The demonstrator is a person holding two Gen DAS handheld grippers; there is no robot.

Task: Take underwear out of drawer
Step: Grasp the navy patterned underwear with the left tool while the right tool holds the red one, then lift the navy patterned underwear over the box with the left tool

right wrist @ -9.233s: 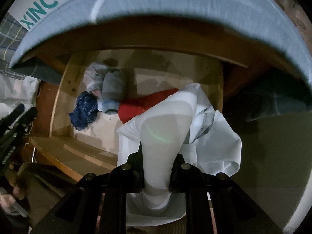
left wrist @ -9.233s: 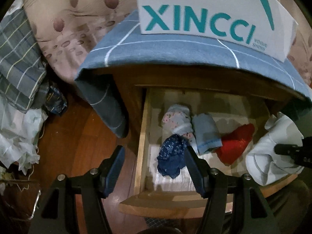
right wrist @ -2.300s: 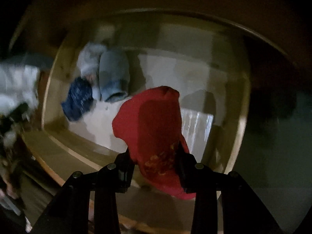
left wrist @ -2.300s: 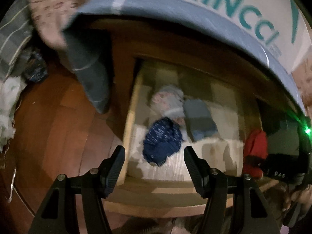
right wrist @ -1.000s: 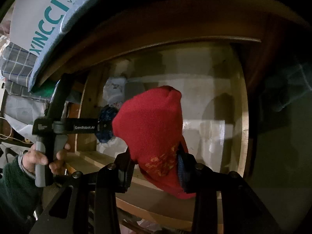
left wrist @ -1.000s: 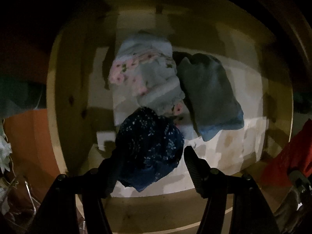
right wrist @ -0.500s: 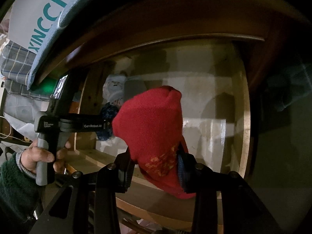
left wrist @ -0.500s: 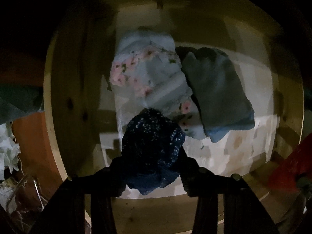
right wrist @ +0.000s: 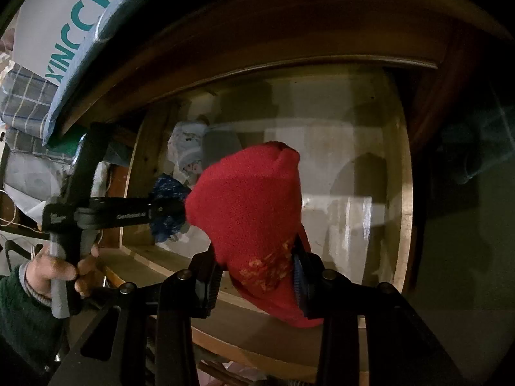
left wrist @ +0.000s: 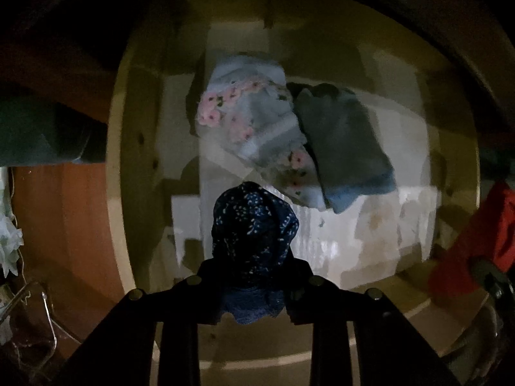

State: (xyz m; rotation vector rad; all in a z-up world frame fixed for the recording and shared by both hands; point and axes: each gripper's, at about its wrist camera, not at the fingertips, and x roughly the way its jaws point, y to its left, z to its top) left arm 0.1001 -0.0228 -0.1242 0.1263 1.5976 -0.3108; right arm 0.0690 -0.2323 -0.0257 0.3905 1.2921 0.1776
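My left gripper (left wrist: 252, 276) is shut on the dark blue speckled underwear (left wrist: 254, 225) and holds it above the floor of the open wooden drawer (left wrist: 135, 173); it also shows in the right wrist view (right wrist: 169, 207). A pale floral underwear (left wrist: 248, 122) and a grey-blue one (left wrist: 344, 148) lie in the drawer behind it. My right gripper (right wrist: 257, 273) is shut on the red underwear (right wrist: 251, 206) and holds it over the drawer's front right; the red piece shows in the left wrist view (left wrist: 476, 244).
The drawer's right half (right wrist: 347, 173) has only a pale liner. Above hangs a blue sheet with a white XINCCI box (right wrist: 64, 19). Wooden floor (left wrist: 67, 225) and loose clutter lie left of the drawer.
My left gripper closed on the dark blue underwear and lifted it slightly off the drawer floor. My right gripper stays still with the red underwear.
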